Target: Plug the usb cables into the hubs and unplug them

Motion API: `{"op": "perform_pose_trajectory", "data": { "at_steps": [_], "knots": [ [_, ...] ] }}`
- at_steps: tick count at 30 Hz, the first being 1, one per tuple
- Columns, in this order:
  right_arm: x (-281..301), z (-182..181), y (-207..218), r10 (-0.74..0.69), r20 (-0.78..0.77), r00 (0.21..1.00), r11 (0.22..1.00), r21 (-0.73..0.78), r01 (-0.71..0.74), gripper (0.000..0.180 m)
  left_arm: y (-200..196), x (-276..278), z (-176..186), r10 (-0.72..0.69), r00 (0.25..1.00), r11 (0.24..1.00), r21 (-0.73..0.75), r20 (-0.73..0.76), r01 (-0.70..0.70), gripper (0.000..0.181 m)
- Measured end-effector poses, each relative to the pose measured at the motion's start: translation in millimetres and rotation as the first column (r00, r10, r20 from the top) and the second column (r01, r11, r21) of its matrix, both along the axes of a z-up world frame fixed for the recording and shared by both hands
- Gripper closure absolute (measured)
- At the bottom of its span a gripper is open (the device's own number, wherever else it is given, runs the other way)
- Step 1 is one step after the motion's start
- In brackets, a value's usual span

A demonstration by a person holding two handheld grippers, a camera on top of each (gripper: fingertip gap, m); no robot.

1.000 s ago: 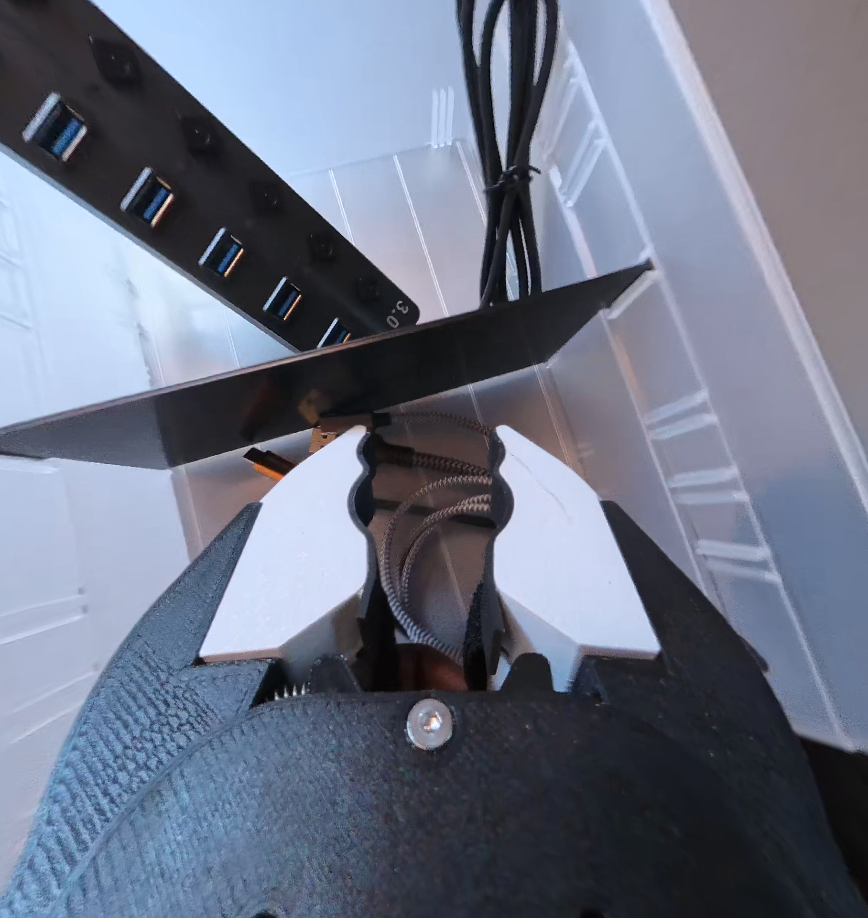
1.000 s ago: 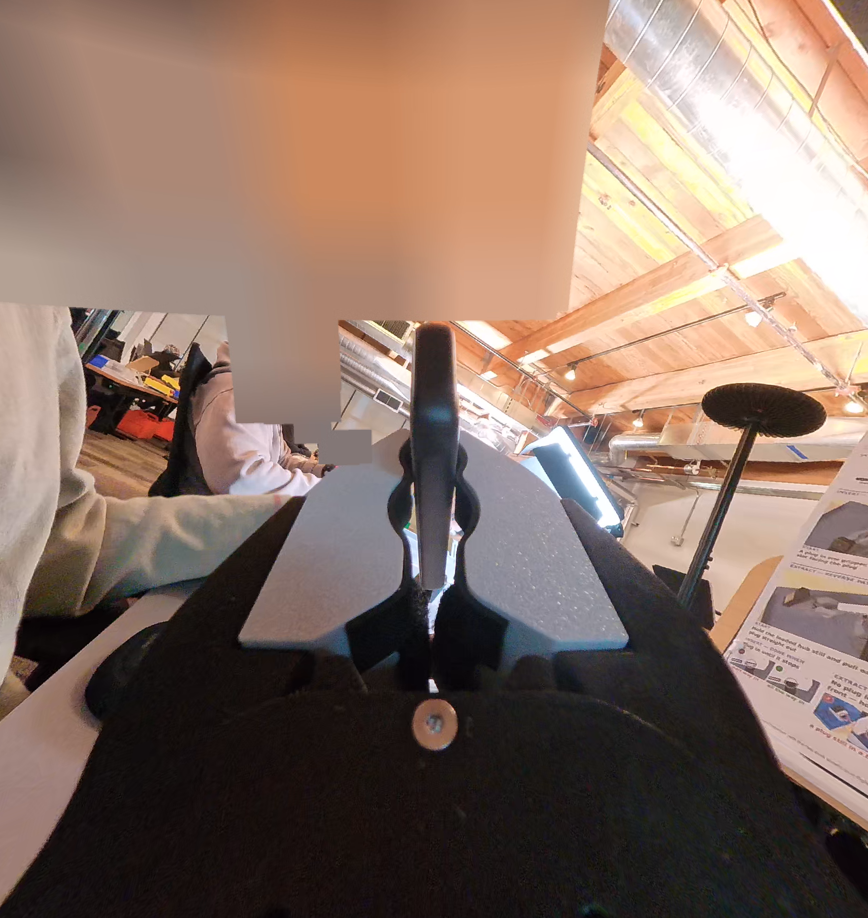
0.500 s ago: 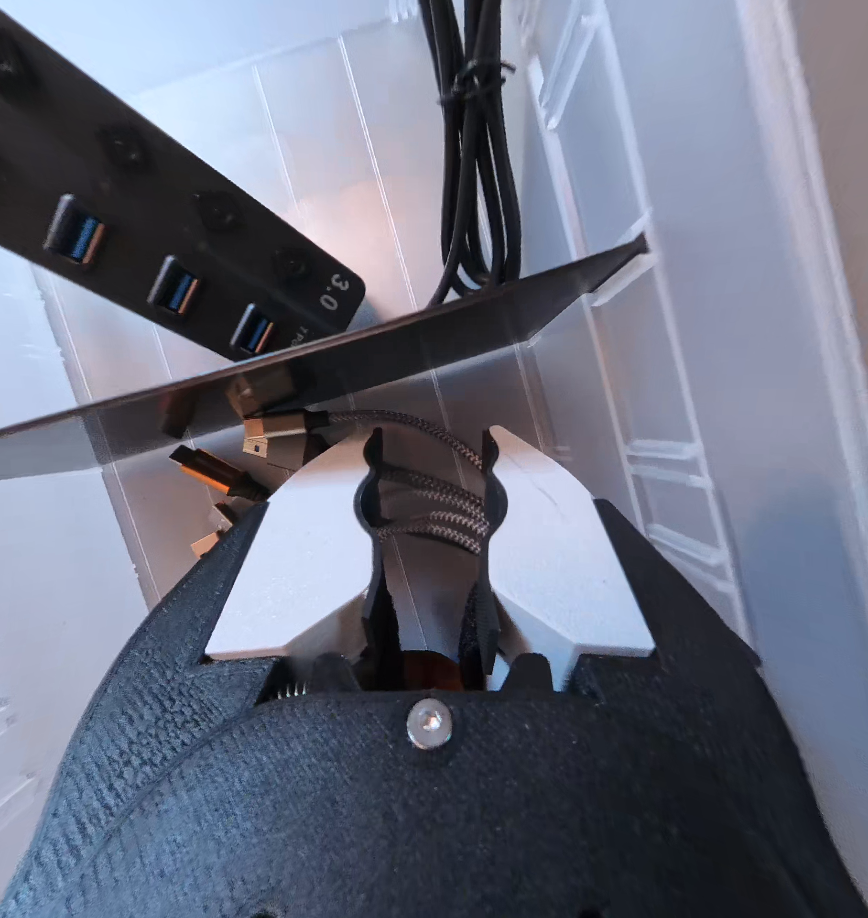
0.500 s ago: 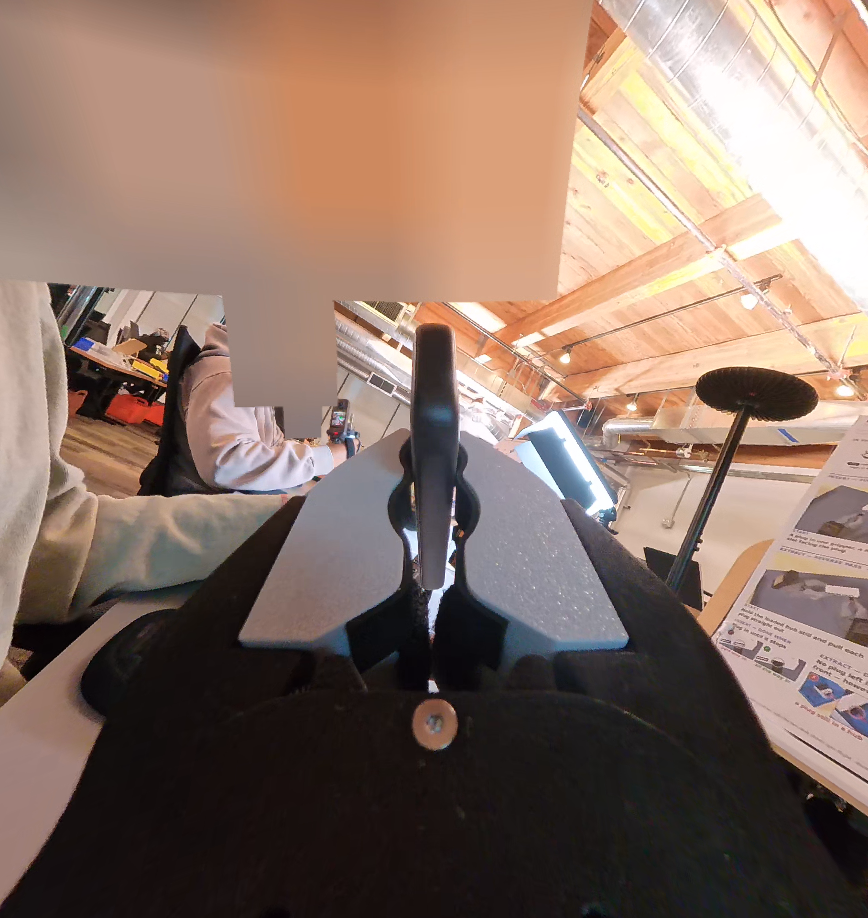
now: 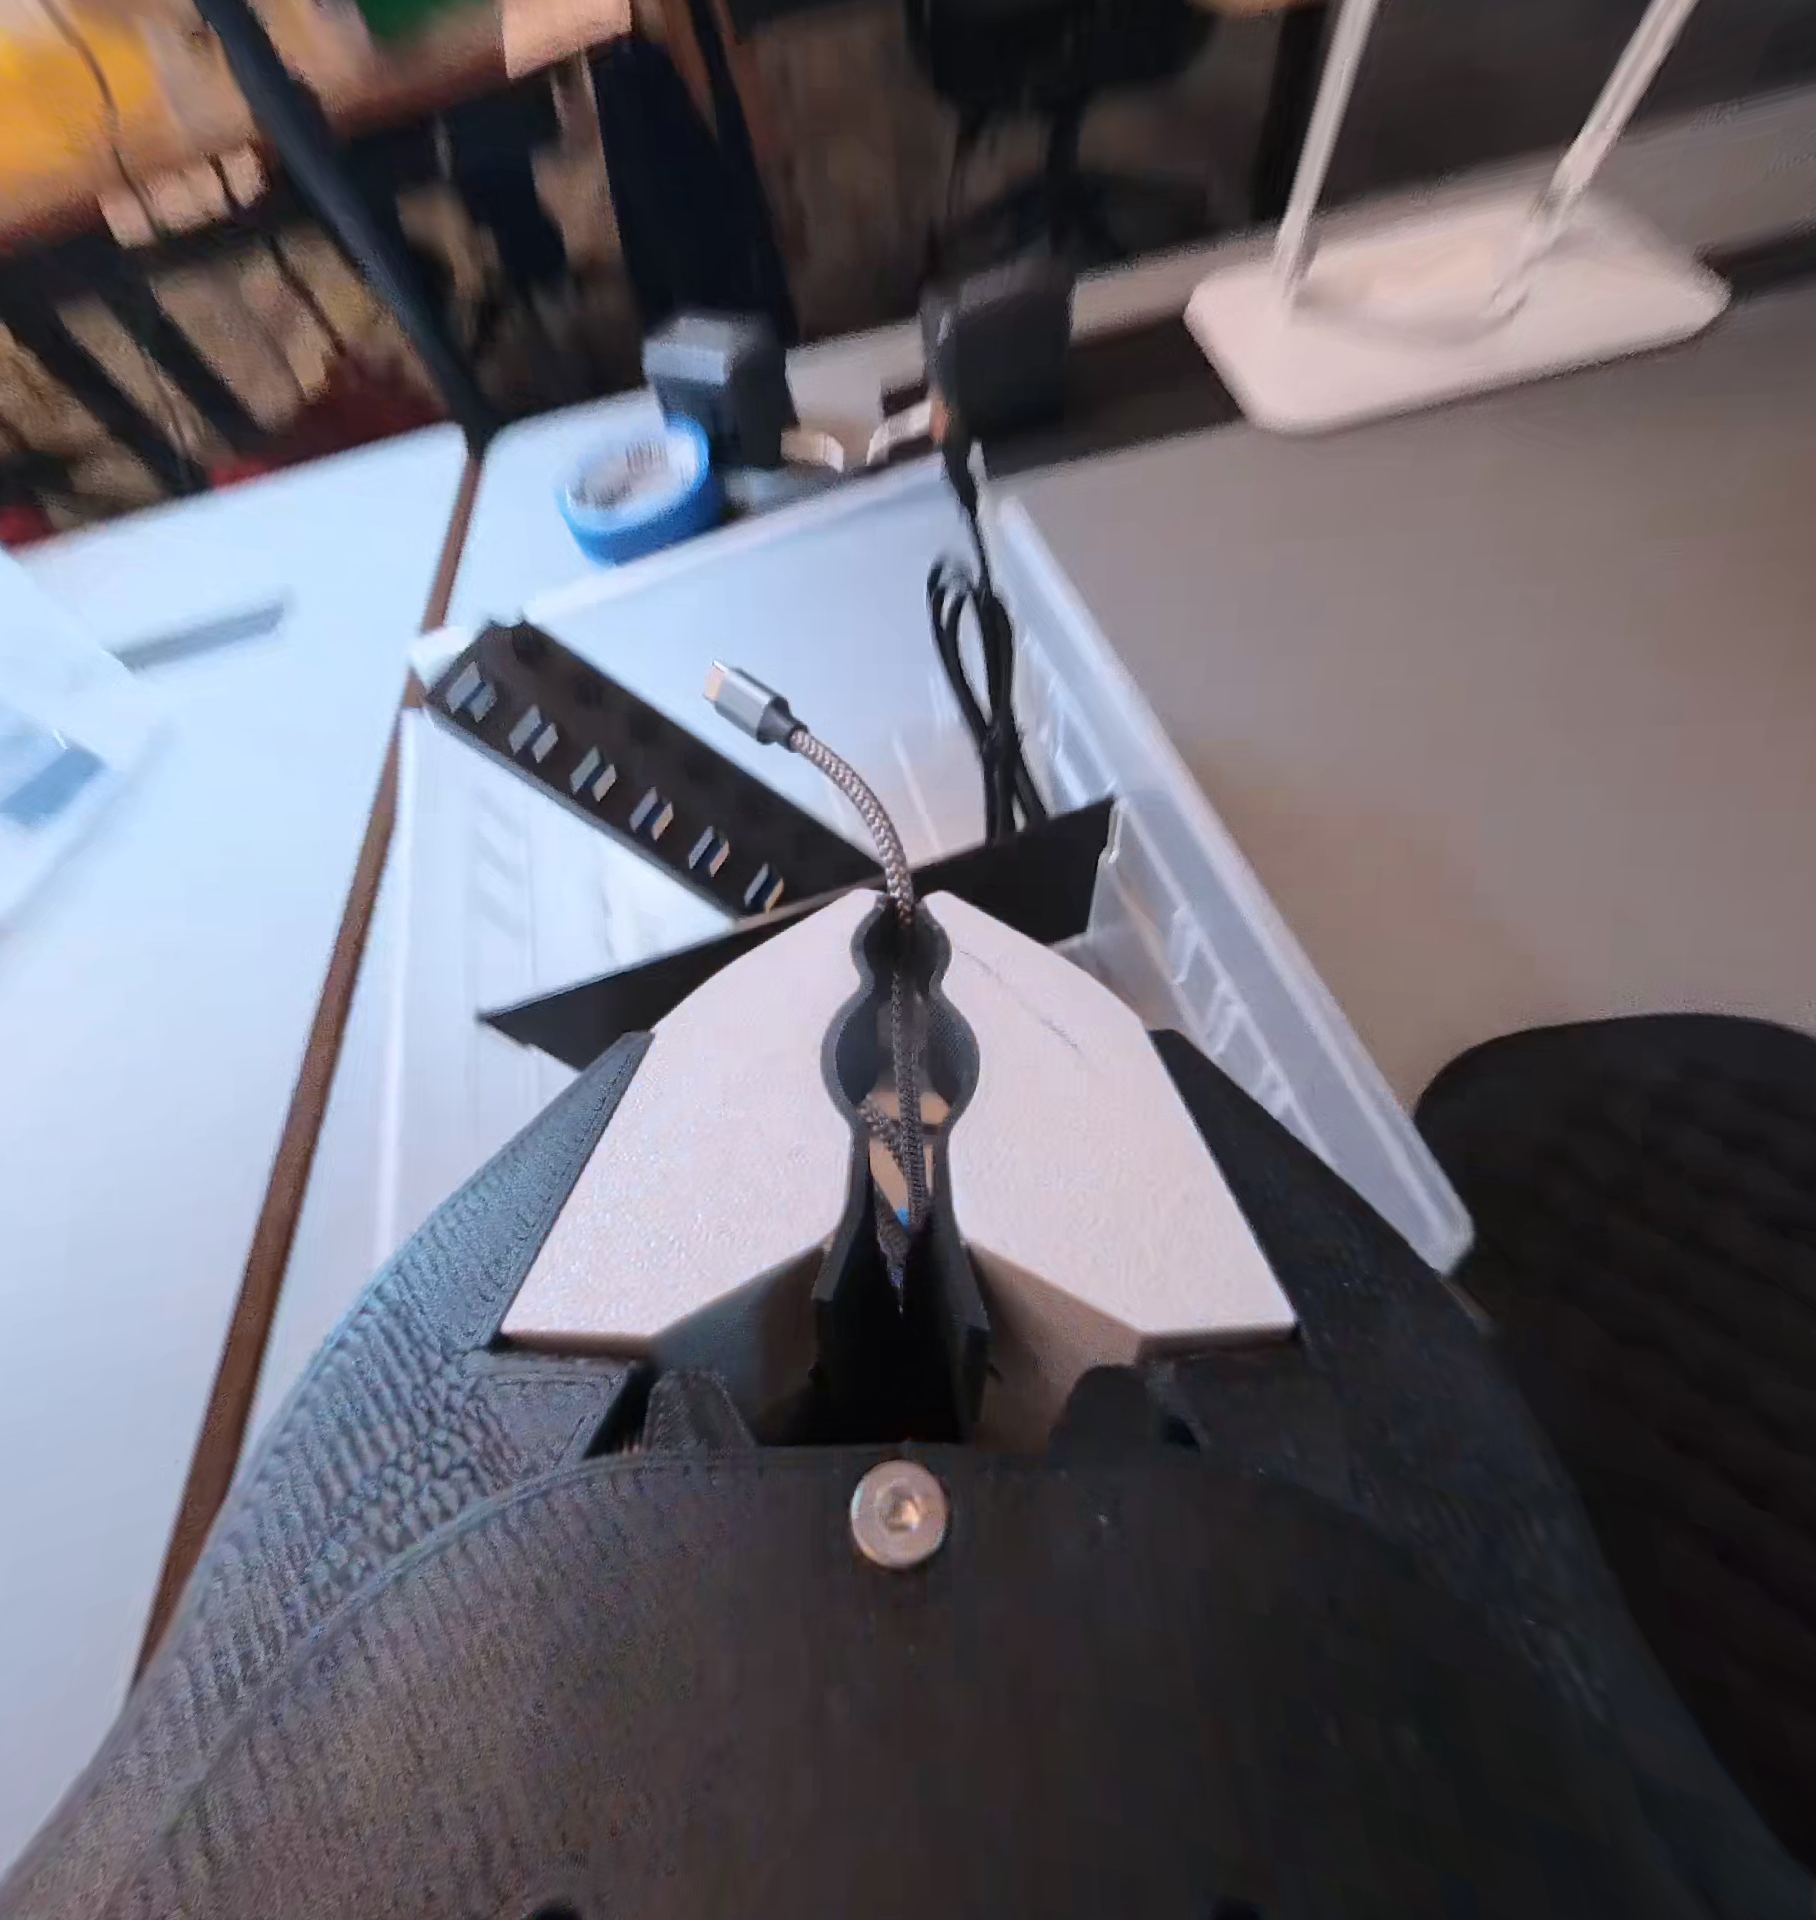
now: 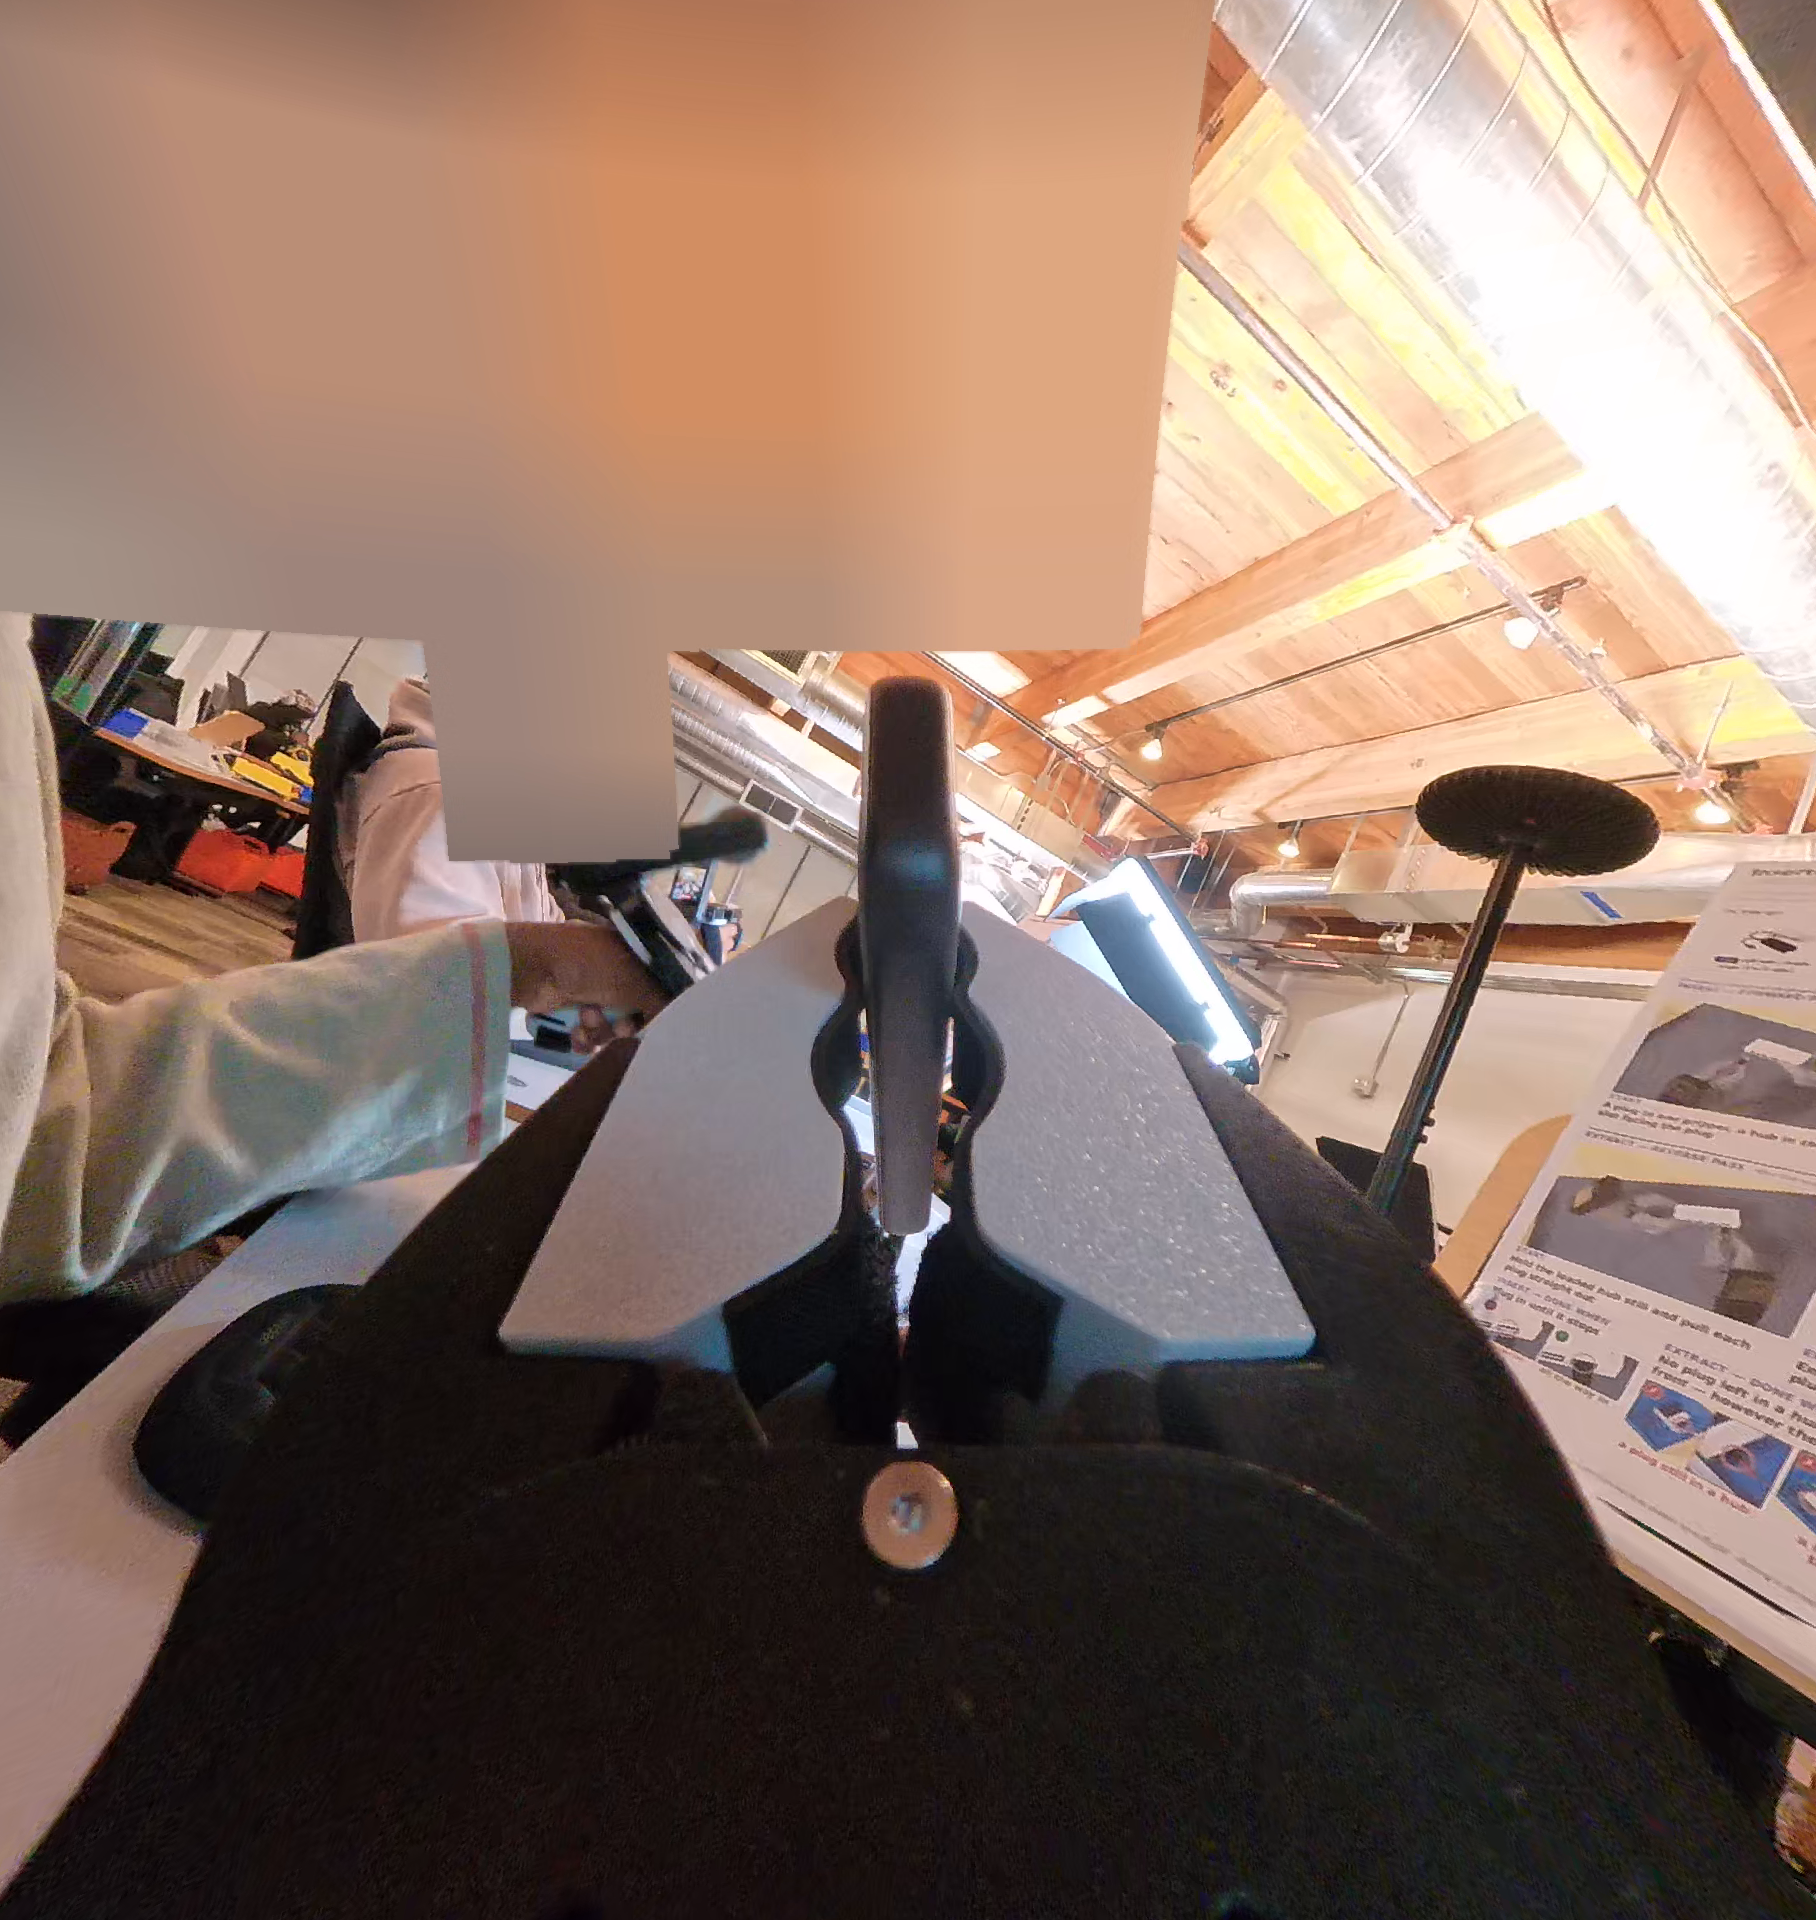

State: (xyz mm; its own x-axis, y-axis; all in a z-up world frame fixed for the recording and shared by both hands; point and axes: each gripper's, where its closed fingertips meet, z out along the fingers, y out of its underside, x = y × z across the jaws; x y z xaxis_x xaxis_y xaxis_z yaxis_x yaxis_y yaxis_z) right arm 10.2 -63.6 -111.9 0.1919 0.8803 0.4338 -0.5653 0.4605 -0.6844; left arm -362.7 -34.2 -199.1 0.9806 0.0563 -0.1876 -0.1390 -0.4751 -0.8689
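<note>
Left claw [image 5: 899, 920] is clamped tight on a braided grey usb cable [image 5: 876, 821], and the silver plug [image 5: 746, 700] arcs up and away past the fingertips, free in the air. Beyond it sits the white bin [image 5: 1226, 935], with a long black hub [image 5: 613, 774] leaning inside, its row of ports facing up, behind a black divider [image 5: 997, 883]. A bundled black cord [image 5: 982, 675] hangs in the bin's far corner. Over to the right claw [image 6: 899, 940]: pinched on a slim black hub [image 6: 909, 894], held edge-on and pointing up toward the ceiling. White counter [image 5: 104, 1039] to the left.
</note>
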Motion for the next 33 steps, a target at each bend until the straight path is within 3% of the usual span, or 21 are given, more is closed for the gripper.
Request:
{"op": "perform_pose_trajectory", "data": {
  "at_steps": [3, 6, 9, 15, 18, 20, 23, 27, 30, 33],
  "knots": [
    [1.6, -0.1, 1.1, 0.005, -0.007, 1.000, 1.000, -0.009, -0.005, 0.168, -13.3, 16.6, 40.6, -0.085, 0.993, 0.977, 0.191, -0.080, 0.099, 0.178],
    [1.7, -0.6, 3.7, -0.001, -0.009, 1.000, 1.000, -0.016, 0.001, 0.168, -26.4, 46.3, 73.2, -0.208, 0.955, 0.903, 0.333, -0.212, 0.271, 0.178],
    [1.3, -0.7, 4.1, -0.006, -0.007, 1.000, 1.000, -0.012, 0.006, 0.168, -38.5, 71.2, 95.1, -0.278, 0.904, 0.826, 0.401, -0.324, 0.397, 0.178],
    [2.0, -0.5, 4.4, -0.007, -0.009, 1.000, 1.000, -0.013, 0.007, 0.168, -56.2, 92.8, 127.7, -0.250, 0.864, 0.729, 0.502, -0.437, 0.465, 0.177],
    [2.7, 0.0, 4.0, -0.002, -0.012, 1.000, 1.000, -0.014, 0.002, 0.168, -71.9, 128.7, 135.9, -0.362, 0.780, 0.625, 0.488, -0.511, 0.610, 0.178],
    [3.2, 0.6, 4.4, 0.000, -0.016, 1.000, 1.000, -0.015, 0.000, 0.168, -82.1, 167.3, 120.7, -0.506, 0.634, 0.535, 0.364, -0.585, 0.762, 0.178],
    [5.3, 1.6, 4.7, -0.009, -0.022, 1.000, 1.000, -0.010, 0.009, 0.168, -78.2, 216.5, 60.8, -0.684, 0.450, 0.490, 0.096, -0.574, 0.866, 0.177],
    [15.0, 4.3, 10.3, -0.046, -0.051, 0.998, 0.999, -0.017, 0.045, 0.168, -56.1, 228.9, -64.4, -0.812, 0.253, 0.508, -0.423, -0.526, 0.750, 0.177],
    [21.7, 5.3, 14.4, -0.069, -0.066, 0.995, 0.997, -0.023, 0.067, 0.168, -59.3, 237.6, -118.0, -0.879, 0.218, 0.431, -0.513, -0.423, 0.743, 0.177],
    [21.5, 5.3, 13.6, -0.066, -0.063, 0.996, 0.998, -0.020, 0.065, 0.168, -54.5, 235.4, -130.0, -0.852, 0.292, 0.496, -0.491, -0.434, 0.717, 0.176]
  ]
}}
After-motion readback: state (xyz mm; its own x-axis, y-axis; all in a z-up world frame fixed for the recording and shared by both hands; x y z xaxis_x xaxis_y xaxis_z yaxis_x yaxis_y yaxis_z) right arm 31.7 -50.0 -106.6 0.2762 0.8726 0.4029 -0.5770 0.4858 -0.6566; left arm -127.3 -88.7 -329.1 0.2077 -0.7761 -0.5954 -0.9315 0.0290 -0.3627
